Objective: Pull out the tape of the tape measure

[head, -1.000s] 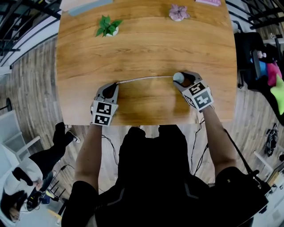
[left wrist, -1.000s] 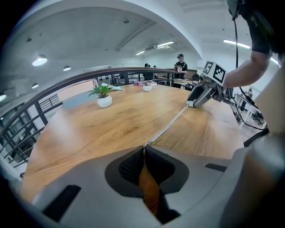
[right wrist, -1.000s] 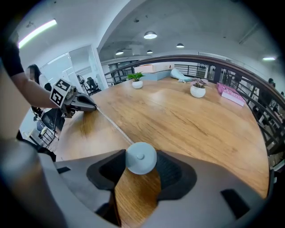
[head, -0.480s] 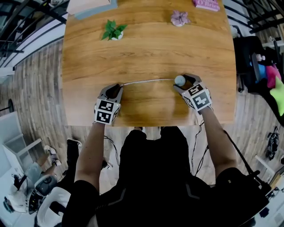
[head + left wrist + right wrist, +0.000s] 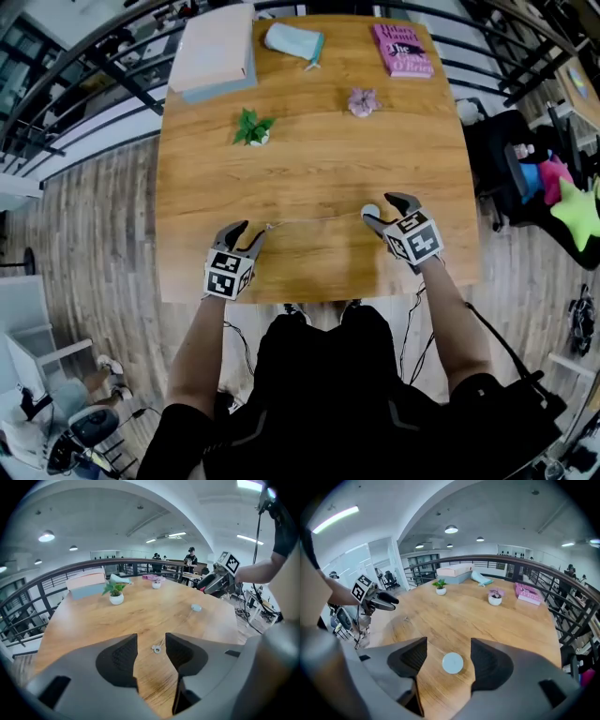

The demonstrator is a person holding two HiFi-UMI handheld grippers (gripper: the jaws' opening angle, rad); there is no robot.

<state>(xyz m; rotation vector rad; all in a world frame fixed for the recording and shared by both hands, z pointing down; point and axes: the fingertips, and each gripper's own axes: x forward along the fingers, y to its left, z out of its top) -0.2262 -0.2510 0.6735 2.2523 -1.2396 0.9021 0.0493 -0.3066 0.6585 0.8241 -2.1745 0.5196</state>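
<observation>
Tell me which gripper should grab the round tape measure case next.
Right, probably. The right gripper, jaws just opened, hangs over the case, which shows between them, untouched. The left gripper, jaws also just opened and gripping nothing, hangs over the ring at the far end of the tape.

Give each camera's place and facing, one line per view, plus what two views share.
Head view: on the head, steeply down at the table; arms, left tongs, right tongs show.
Left gripper view: on left tongs, facing across table; own jaws, just opened, gripping nothing.
Right gripper view: on right tongs, facing across table; likewise.
Both gripper views share the tape measure.
</observation>
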